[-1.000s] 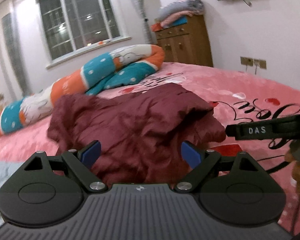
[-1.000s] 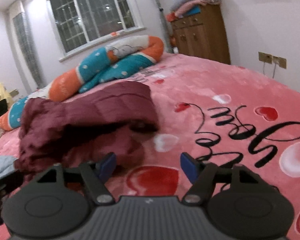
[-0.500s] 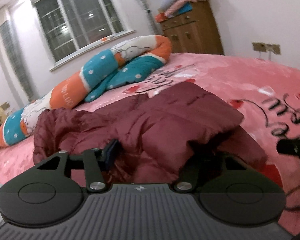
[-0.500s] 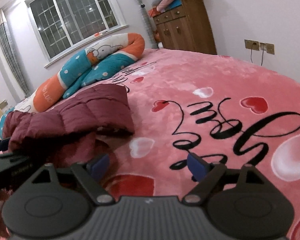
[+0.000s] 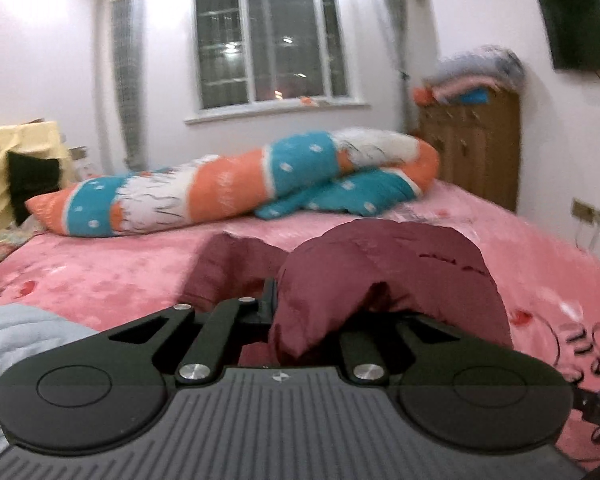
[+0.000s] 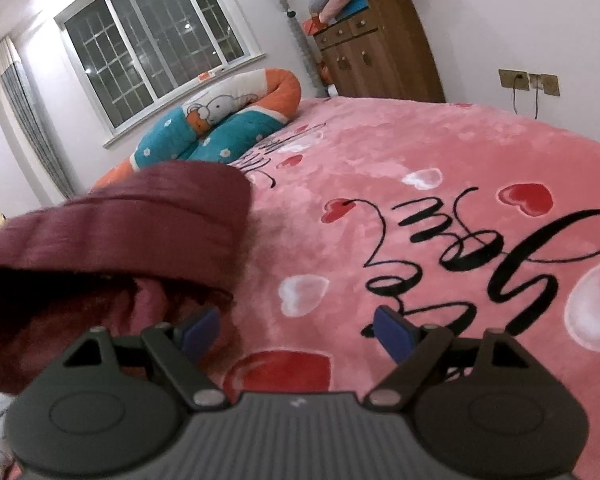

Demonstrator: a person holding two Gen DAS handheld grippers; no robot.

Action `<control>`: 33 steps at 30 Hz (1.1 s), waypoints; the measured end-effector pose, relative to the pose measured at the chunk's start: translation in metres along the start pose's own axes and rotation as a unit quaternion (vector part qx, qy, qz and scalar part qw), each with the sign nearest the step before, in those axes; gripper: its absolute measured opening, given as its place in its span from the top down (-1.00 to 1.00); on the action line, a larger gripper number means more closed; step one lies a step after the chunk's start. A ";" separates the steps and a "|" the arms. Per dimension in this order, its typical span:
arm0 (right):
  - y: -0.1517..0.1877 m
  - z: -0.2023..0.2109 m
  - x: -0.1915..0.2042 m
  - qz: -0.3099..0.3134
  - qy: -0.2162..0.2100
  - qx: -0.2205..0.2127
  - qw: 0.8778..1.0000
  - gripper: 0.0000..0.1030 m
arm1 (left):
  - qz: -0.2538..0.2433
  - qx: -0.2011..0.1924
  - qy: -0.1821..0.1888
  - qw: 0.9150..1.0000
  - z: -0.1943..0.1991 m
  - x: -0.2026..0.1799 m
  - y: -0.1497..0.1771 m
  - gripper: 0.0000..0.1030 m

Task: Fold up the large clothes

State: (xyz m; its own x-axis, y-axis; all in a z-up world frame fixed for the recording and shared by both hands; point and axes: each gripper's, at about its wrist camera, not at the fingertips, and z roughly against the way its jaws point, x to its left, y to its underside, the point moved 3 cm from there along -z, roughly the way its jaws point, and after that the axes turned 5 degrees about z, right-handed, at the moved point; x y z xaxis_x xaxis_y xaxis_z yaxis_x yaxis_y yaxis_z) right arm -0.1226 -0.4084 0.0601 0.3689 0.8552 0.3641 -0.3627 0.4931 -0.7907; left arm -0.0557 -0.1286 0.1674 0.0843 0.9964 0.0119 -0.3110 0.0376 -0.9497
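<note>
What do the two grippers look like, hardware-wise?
Both match: a ribbed dark-grey body, a round black disc housing on each side, black linkage arms on silver pivot screws, a small pale logo at centre. The right gripper shows blue pads. On the left gripper the pads are hidden. No cables or sleeves visible.

Left tongs' (image 5: 320, 312) tips (both) hidden under maroon jacket (image 5: 392, 272) fold.

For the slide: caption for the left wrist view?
Left gripper clamped on maroon puffer jacket, lifting it off pink bed blanket.
</note>
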 end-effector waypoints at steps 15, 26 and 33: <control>0.009 0.006 0.025 0.044 -0.074 0.004 0.996 -0.64 | 0.085 0.030 -0.118 0.989 0.078 0.168 0.012 0.86; 0.030 0.024 0.087 0.141 -0.183 0.023 0.973 -0.65 | 0.092 0.085 -0.126 0.984 0.060 0.196 0.046 0.87; 0.051 0.055 0.141 0.278 -0.214 -0.005 0.936 -0.62 | 0.102 0.076 -0.117 0.985 0.061 0.207 0.050 0.90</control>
State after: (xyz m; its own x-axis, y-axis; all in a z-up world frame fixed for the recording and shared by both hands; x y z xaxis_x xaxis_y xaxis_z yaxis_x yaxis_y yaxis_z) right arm -0.1361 -0.2537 0.0979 -0.2532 0.9658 0.0561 -0.3869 -0.0480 -0.9209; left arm -0.1119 0.0842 0.1418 -0.2092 0.9741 -0.0862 -0.4393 -0.1724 -0.8816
